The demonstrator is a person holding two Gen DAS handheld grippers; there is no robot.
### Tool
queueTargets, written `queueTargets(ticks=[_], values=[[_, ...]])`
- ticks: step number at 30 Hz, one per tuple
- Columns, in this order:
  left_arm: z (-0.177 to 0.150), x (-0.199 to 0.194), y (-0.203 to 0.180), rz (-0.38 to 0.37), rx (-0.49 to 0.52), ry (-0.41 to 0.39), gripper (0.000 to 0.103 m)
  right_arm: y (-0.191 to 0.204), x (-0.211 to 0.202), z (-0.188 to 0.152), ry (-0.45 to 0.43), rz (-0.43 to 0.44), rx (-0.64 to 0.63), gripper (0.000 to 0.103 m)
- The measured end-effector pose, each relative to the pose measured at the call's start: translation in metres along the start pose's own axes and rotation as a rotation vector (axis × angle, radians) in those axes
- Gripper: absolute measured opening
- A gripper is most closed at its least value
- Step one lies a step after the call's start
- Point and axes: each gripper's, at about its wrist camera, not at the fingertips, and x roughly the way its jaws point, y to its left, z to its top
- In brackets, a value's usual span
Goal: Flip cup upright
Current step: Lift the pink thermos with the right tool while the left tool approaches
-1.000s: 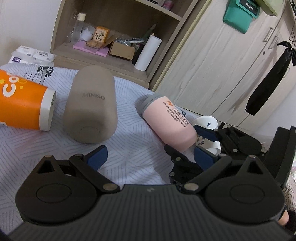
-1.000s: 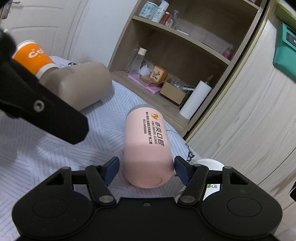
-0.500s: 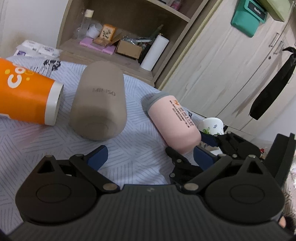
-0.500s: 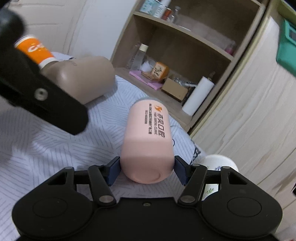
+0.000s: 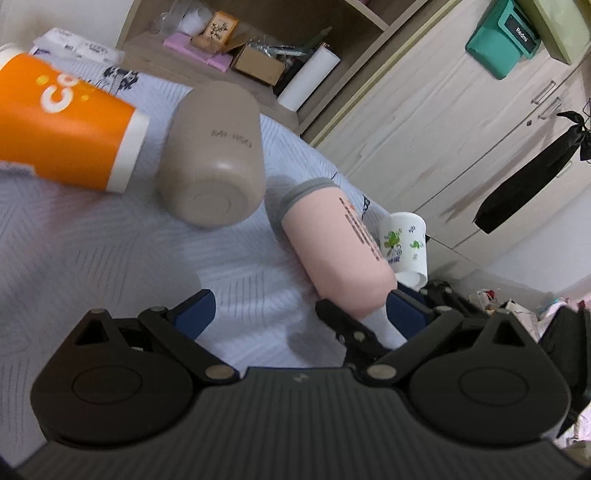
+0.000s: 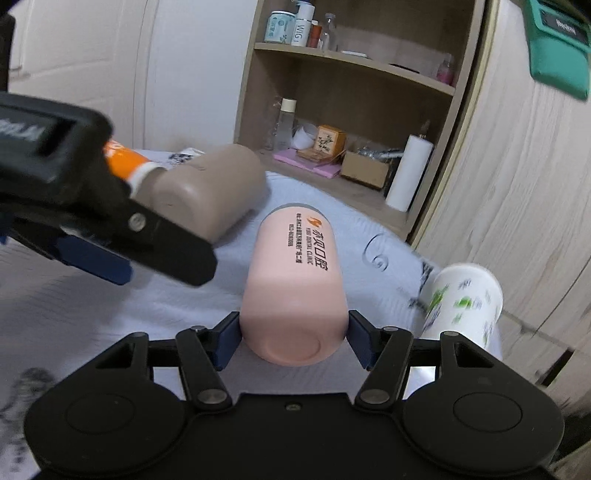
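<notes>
The right gripper (image 6: 293, 334) clamped the pink cup (image 6: 295, 288) at its base — the left gripper (image 5: 297, 314) hung wide, holding nothing.

Pink cup (image 6: 295, 284): black print with "DENTAL CLINIC" legible, Chinese characters beside orange logo. Orange cup (image 5: 62, 129), left of pink cup: white "Co". Teal box (image 5: 506, 37), high right of it: "Redmi". Shelf bottle (image 6: 301, 29): "WIG".

Bedsheet (image 5: 92, 258) under, seemingly, four cups (image 5: 212, 158).
</notes>
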Motion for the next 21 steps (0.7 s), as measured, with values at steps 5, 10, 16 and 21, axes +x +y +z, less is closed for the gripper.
queueTargets(ticks=[5,10,16,21], values=[[-0.008,-0.017,0.012,-0.018,-0.026,0.014,0.099,0.021,-0.023,-0.008,-0.013,-0.014,0.024,0.066],[-0.016,-0.031,0.025,-0.043,-0.035,0.040,0.099,0.036,-0.041,-0.015,-0.009,-0.010,0.106,0.067],[-0.027,-0.042,0.035,-0.047,-0.040,0.045,0.099,0.057,-0.057,-0.026,-0.017,0.023,0.137,0.067],[-0.034,-0.042,0.042,-0.047,-0.040,0.061,0.099,0.072,-0.060,-0.035,0.004,0.029,0.136,0.067]])
